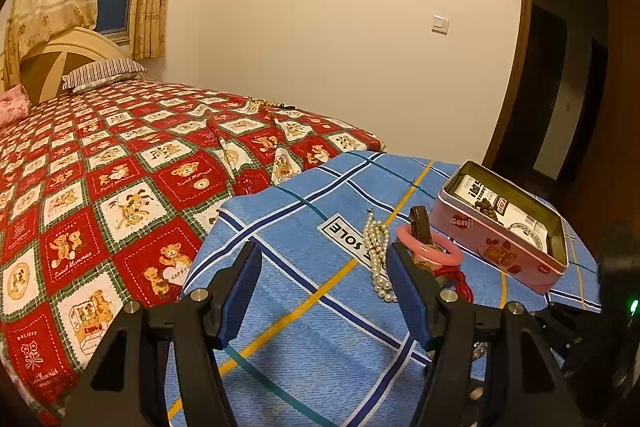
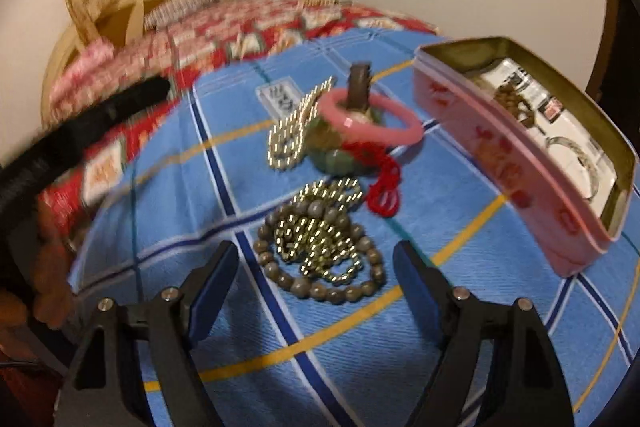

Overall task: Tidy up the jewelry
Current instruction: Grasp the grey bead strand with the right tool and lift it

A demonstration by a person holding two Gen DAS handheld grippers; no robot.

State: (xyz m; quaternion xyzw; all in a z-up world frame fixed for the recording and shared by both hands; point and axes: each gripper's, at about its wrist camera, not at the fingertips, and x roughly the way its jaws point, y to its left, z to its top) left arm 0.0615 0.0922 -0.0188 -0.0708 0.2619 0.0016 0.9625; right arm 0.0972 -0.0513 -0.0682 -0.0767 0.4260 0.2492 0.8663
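Note:
On the blue plaid cloth (image 1: 304,311) lies a pearl necklace (image 1: 378,255), just ahead of my left gripper's (image 1: 322,287) right finger. That gripper is open and holds nothing. Beside the pearls are a pink bangle (image 1: 430,247), a brown watch strap (image 1: 419,225) and a red cord (image 1: 460,281). My right gripper (image 2: 316,259) is open and points down over a grey bead bracelet (image 2: 332,293) with a shiny bead chain (image 2: 320,243) piled on it, which its pads do not touch. Beyond them are the pearl necklace (image 2: 296,131), pink bangle (image 2: 372,121) and red cord (image 2: 384,187).
An open pink tin (image 1: 504,231) (image 2: 520,155) with beads and a bangle inside stands at the right. A bed with a red bear-print quilt (image 1: 100,187) lies to the left and behind. A dark doorway (image 1: 560,87) is at the far right.

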